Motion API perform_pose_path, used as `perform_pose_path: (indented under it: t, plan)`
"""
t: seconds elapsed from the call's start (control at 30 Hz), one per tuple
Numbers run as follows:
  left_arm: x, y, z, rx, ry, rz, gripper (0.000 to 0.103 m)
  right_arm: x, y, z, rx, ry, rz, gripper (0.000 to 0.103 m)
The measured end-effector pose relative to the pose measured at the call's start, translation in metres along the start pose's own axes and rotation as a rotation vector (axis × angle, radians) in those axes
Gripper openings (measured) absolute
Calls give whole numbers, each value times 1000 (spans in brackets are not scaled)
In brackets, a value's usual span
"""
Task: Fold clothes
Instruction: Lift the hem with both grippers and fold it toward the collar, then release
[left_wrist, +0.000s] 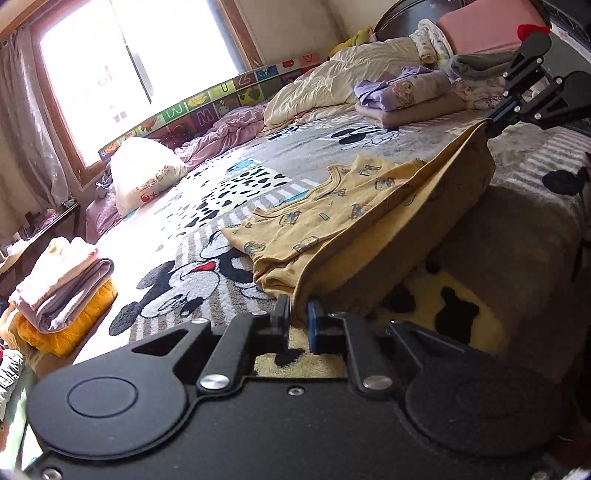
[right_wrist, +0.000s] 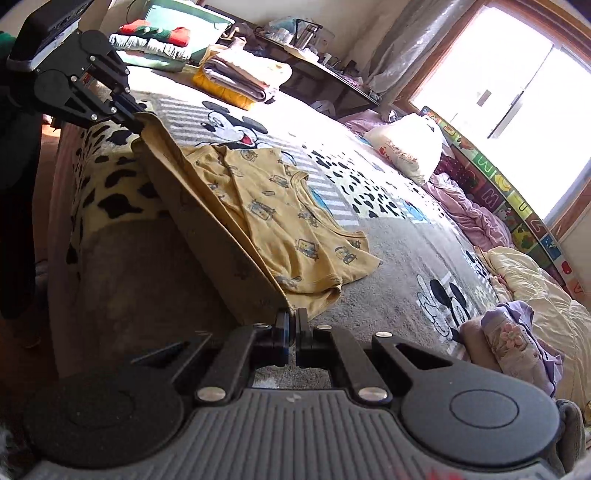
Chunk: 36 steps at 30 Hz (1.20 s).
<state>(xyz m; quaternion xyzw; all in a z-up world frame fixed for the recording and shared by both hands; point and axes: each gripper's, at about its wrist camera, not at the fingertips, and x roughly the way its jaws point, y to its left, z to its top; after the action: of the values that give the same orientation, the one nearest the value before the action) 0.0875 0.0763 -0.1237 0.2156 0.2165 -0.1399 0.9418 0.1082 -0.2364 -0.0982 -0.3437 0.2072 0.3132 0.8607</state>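
**Yellow shirt lifted by its near edge**

The yellow shirt (left_wrist: 332, 221) is spread on the cartoon-print blanket (left_wrist: 192, 280). Its near edge is raised off the bed and pulled taut, clamped at one corner by the left gripper (left_wrist: 298, 317) and at the other by the right gripper (right_wrist: 292, 325). Folded clothes (left_wrist: 62, 284) are stacked far left.

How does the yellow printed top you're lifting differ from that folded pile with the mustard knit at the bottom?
The yellow printed top lies spread out, one edge lifted; the folded pile on the mustard knit is stacked. The top sits mid-bed; the pile sits at the bed's edge. The top is gripped; the pile is untouched. Both rest on the cartoon-mouse blanket.
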Motion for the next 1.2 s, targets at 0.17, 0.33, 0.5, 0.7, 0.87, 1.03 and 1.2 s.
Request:
perform_pose_path:
  t: [0.17, 0.33, 0.5, 0.7, 0.87, 1.03, 1.2]
  plan:
    - [30, 28, 23, -71, -6, 15, 8, 33, -33, 12, 95, -35, -38, 4]
    - [68, 55, 44, -130, -2, 29, 8, 71, -67, 22, 198, -63, -75, 4]
    - [108, 77, 55, -202, 5, 26, 8, 113, -91, 27, 266, -60, -92, 4]
    - [140, 88, 55, -256, 26, 12, 8, 157, -111, 24, 325, -49, -93, 4]
    - [160, 96, 54, -296, 48, 1, 8, 182, -118, 19, 364, -43, -84, 4]
    - [172, 98, 57, -314, 67, 18, 8, 195, -122, 18, 374, -40, -77, 4]
    - [175, 95, 59, -331, 57, 96, 31, 201, -128, 10, 471, -37, -114, 16]
